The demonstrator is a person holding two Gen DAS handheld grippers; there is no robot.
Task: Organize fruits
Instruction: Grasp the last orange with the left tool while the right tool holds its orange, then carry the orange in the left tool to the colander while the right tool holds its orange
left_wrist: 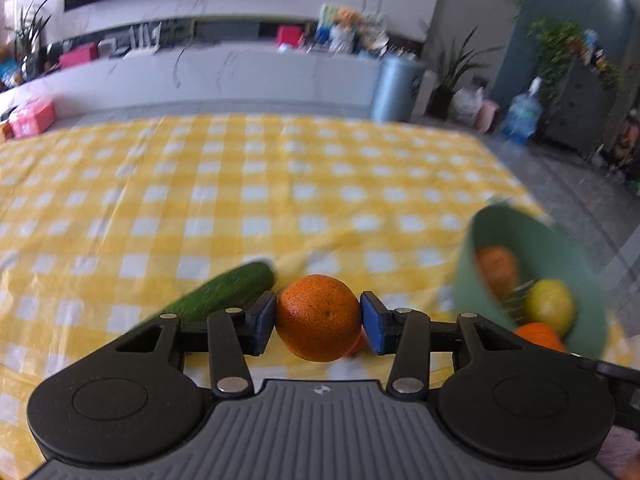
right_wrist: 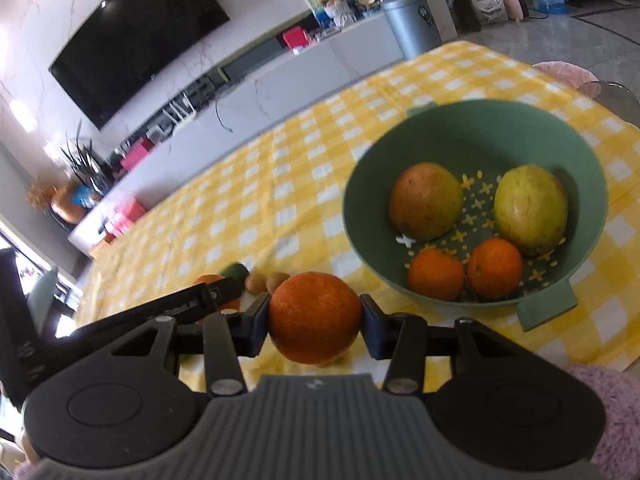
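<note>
My left gripper [left_wrist: 318, 318] is shut on an orange [left_wrist: 318, 317], its blue pads pressing both sides, held above the yellow checked tablecloth [left_wrist: 240, 200]. A green cucumber [left_wrist: 224, 294] lies just left of it. My right gripper [right_wrist: 315, 317] is shut on another orange [right_wrist: 315, 317], held left of and in front of the green colander bowl [right_wrist: 476, 120]. That bowl holds a reddish-green fruit [right_wrist: 425, 206], a yellow-green fruit [right_wrist: 530, 208] and two small oranges [right_wrist: 436, 274]. In the left wrist view the same bowl [left_wrist: 520, 232] sits at the right edge.
Two small brown fruits [right_wrist: 266, 281] and a green item [right_wrist: 236, 271] lie on the cloth behind the right gripper. The left gripper's arm [right_wrist: 160, 306] crosses in from the left. A blue bin [left_wrist: 394, 88] and a long counter stand past the table's far edge.
</note>
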